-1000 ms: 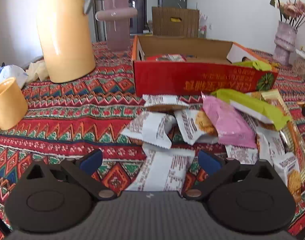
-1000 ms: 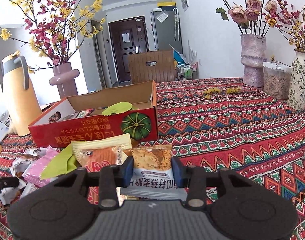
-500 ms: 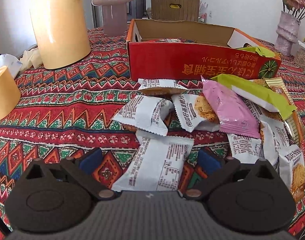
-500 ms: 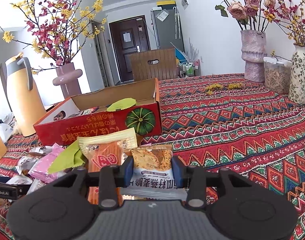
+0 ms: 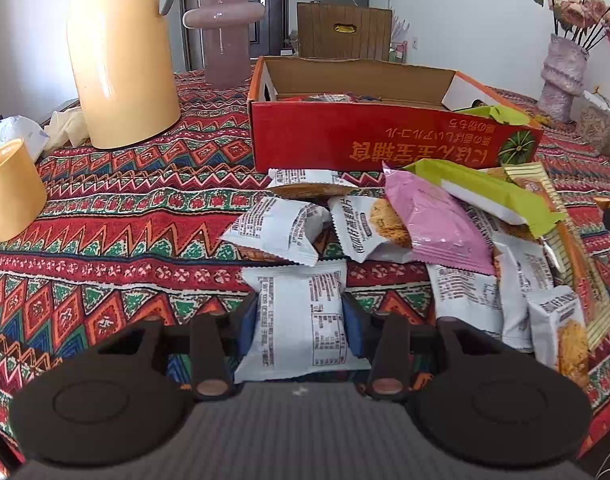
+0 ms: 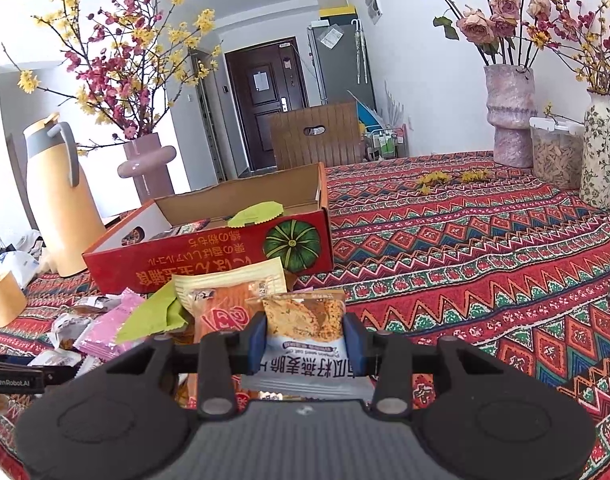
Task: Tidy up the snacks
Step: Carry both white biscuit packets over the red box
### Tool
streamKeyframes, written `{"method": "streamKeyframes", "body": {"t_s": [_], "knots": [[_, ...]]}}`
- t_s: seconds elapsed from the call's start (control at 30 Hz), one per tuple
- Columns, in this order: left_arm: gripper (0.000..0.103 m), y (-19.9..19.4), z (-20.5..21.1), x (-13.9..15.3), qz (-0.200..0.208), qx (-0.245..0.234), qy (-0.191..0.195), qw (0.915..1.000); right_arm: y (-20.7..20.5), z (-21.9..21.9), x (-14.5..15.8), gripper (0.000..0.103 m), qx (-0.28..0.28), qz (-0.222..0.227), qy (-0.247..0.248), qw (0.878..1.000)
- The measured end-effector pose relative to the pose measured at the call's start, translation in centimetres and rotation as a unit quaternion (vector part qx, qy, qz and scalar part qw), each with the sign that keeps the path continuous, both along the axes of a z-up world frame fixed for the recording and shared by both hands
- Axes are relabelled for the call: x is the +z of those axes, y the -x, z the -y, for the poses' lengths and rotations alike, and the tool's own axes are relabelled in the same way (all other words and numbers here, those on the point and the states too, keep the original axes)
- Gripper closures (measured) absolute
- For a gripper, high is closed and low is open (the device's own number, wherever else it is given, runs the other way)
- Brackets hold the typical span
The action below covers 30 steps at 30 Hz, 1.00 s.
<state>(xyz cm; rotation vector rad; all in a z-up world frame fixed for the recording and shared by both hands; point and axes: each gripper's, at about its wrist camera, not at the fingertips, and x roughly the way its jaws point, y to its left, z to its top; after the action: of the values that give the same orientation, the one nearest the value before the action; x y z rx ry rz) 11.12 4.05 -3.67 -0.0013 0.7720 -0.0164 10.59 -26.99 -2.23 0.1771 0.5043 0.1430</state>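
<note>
Left gripper (image 5: 301, 322) clamped on white snack packet (image 5: 299, 316), loose snack pile (image 5: 425, 232) just ahead; right gripper (image 6: 305, 338) clamped on oat-crisp packet (image 6: 305, 320), red box (image 6: 225, 248) beyond.

We see a white snack packet (image 5: 301, 320) lying flat on the patterned cloth, printed side up. Beyond it we find a loose heap of white packets (image 5: 277, 230), a pink one (image 5: 433, 224) and a green one (image 5: 485, 192), before an open red cardboard box (image 5: 385, 140). Another packet (image 6: 305, 332), showing an oat crisp, sits raised.
</note>
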Motion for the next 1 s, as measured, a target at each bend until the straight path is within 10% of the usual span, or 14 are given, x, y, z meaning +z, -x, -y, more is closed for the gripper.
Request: {"method": "streamKeyframes", "body": {"t_s": [1.0], "knots": [[0.060, -0.1, 0.1, 7.7, 0.139, 0.008, 0.031, 0.9898, -4.5, -1.7, 4.5, 0.063, 0.028, 0.066, 0.031, 0.997]]}}
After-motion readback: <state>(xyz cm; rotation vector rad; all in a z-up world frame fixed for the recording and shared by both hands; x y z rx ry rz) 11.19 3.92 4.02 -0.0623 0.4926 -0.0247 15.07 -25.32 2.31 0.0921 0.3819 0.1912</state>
